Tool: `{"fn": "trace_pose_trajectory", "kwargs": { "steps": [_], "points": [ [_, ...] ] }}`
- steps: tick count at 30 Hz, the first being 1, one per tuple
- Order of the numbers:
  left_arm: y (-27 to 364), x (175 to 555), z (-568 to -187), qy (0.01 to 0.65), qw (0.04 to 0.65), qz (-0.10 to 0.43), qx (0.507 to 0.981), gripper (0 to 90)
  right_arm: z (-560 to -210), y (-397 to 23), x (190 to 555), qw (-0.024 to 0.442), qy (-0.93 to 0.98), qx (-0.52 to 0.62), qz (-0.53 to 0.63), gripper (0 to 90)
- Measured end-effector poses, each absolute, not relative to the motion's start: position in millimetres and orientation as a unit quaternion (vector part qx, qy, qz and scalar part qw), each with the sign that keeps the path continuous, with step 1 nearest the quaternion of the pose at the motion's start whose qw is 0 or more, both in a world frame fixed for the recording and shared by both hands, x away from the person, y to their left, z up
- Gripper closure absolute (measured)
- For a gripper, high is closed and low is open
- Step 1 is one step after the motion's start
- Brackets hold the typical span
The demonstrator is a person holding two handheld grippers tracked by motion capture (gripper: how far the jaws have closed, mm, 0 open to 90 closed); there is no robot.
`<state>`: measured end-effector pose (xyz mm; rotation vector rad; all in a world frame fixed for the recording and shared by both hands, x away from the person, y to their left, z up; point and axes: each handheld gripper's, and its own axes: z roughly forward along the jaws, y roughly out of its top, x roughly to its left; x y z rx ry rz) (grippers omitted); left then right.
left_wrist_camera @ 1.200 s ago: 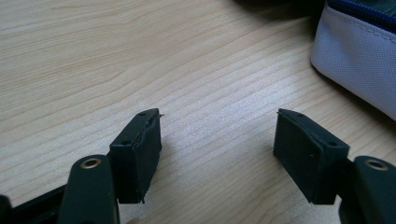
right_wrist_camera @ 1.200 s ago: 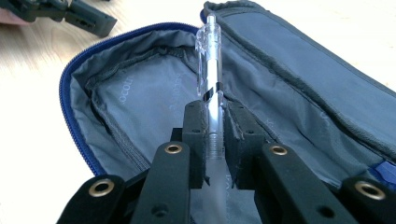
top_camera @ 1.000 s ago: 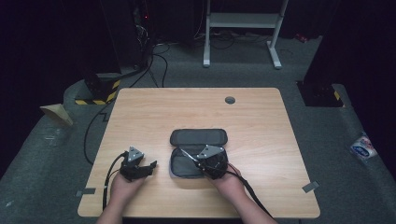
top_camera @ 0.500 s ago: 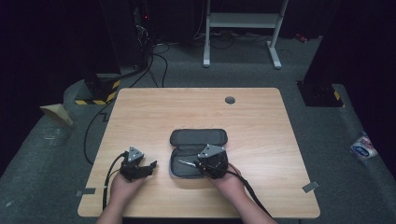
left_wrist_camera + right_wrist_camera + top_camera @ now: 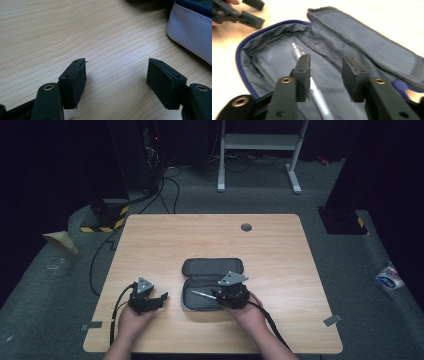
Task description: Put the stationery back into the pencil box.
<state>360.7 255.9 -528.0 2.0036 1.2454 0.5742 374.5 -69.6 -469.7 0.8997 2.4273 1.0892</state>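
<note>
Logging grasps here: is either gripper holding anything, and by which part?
Nothing held. Left gripper is open over bare table; right gripper is open above the pen in the pencil case.

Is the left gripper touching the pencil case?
Apart. In the high view, bare table lies between the left gripper and the pencil case. The left gripper view shows the open jaws holding nothing, the case off to one side.

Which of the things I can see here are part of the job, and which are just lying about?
In the job:
- open pencil case
- silver pen lying inside it
- right tool, open over the pen
- left tool, open over bare table

Lying about:
- blue and white packet on the floor
- cables behind the table
</note>
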Motion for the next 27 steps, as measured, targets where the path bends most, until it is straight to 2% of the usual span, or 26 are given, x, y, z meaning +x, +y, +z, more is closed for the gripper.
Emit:
{"fn": "trace_pose_trajectory", "kwargs": {
  "steps": [9, 27],
  "points": [
    [255.7, 360.5, -528.0, 0.482, 0.350, 0.222, 0.773, 32.3, -468.1, -92.7, 378.2, 0.189, 0.830, 0.352, 0.389, 47.0],
    [255.4, 359.9, -528.1, 0.485, 0.349, 0.222, 0.771, 32.1, -464.3, -152.4, 382.0, 0.238, 0.788, 0.405, 0.399, 39.9]
  ]
}}
